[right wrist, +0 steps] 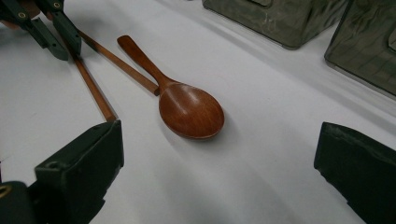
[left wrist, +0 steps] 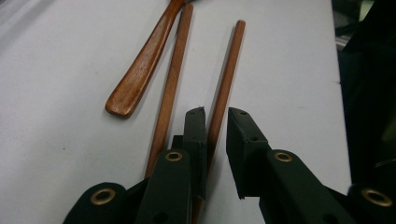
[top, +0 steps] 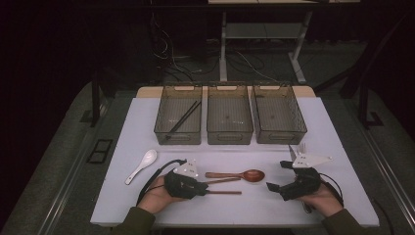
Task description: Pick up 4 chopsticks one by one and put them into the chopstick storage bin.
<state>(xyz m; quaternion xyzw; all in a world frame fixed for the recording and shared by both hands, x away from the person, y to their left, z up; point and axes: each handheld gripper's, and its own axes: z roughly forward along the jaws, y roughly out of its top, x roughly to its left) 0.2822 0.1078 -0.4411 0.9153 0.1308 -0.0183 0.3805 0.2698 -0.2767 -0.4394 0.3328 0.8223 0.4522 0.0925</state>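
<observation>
Dim room; the white rectangular tabletop (top: 147,122) is the one lit surface, surroundings near black. Light falls from above. Soft shadow under the brown wooden spoon (right wrist: 187,107) in the right gripper view. High view grainy, low contrast. Gripper views sharp mid-frame, nearest black jaws slightly soft.

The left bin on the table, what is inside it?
Inside the left bin a pair of dark chopsticks lies slanted across the bottom. Its smoky walls blur the near corner, so anything small there cannot be told.

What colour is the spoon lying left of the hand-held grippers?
White: the ceramic spoon shows best in the high view.
</observation>
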